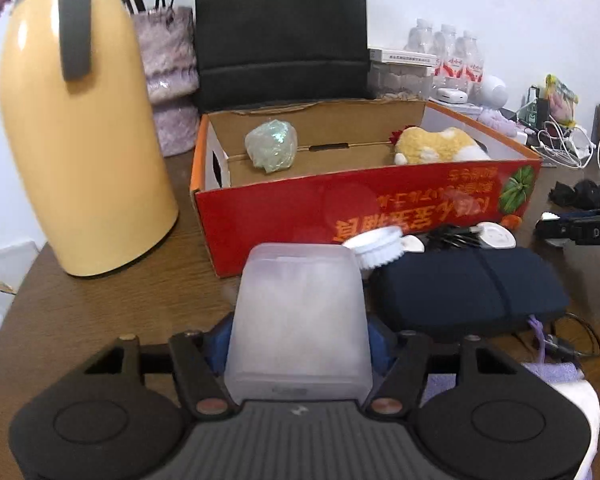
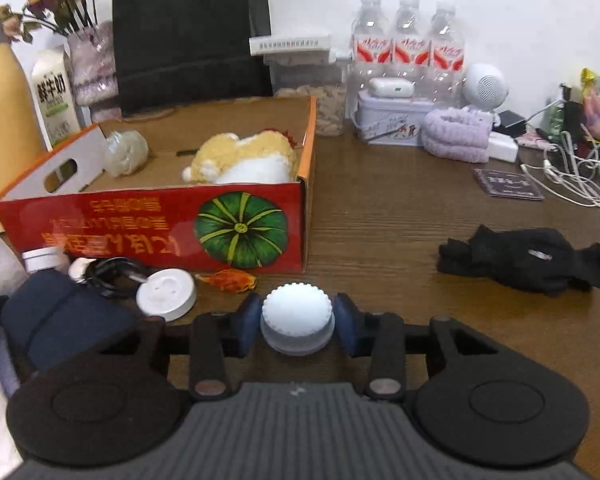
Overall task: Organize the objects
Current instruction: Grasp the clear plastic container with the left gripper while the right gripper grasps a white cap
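My left gripper point(image 1: 298, 340) is shut on a frosted translucent plastic box point(image 1: 298, 312), held just in front of the red cardboard box point(image 1: 360, 208). My right gripper point(image 2: 298, 326) is shut on a small white ribbed-cap jar point(image 2: 298, 314), right of the red box's point(image 2: 148, 224) front corner. Inside the red box lie a yellow-and-white plush toy point(image 2: 244, 158) and a pale green crumpled wrapper ball point(image 2: 126, 152); both also show in the left wrist view, the plush point(image 1: 436, 146) and the ball point(image 1: 272, 146).
On the wooden table: a yellow thermos point(image 1: 80, 140), a dark blue pouch point(image 1: 468, 288), a white round lid point(image 2: 166, 296), a black cable point(image 2: 112, 274), an orange wrapper point(image 2: 230, 280), black gloves point(image 2: 528, 258), water bottles point(image 2: 408, 48), a tin point(image 2: 388, 120), a milk carton point(image 2: 54, 96).
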Motion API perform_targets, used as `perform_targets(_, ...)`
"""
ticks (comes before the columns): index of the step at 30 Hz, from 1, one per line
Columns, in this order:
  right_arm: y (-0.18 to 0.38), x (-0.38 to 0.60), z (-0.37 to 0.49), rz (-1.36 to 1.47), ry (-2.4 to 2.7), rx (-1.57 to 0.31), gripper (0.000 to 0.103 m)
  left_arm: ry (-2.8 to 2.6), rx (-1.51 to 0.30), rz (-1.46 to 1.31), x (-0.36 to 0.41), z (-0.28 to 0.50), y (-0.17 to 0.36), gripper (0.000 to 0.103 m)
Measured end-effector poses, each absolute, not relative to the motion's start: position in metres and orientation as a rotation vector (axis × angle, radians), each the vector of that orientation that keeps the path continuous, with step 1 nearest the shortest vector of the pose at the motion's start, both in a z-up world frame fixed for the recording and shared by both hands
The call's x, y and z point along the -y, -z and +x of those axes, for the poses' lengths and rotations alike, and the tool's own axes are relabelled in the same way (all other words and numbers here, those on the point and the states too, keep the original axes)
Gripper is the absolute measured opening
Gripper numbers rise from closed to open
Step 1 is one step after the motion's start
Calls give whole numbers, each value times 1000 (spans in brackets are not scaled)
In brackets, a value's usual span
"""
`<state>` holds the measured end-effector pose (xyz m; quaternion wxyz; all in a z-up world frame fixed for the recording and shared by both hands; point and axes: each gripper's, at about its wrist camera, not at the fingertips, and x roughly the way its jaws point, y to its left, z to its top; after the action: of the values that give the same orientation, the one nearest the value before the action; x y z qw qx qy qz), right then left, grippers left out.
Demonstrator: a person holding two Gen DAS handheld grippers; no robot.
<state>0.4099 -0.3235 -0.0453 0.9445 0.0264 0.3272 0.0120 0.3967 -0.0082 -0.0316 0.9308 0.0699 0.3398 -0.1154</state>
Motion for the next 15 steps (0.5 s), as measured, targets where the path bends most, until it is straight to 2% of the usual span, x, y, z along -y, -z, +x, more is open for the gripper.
perform_targets(9, 19, 306, 282, 108, -77, -591, 41, 141, -573, 28, -5, 276, -13, 63)
perform_targets(15, 15, 285, 190, 175, -202, -625, 41, 147, -603, -48, -18, 190, -20, 63)
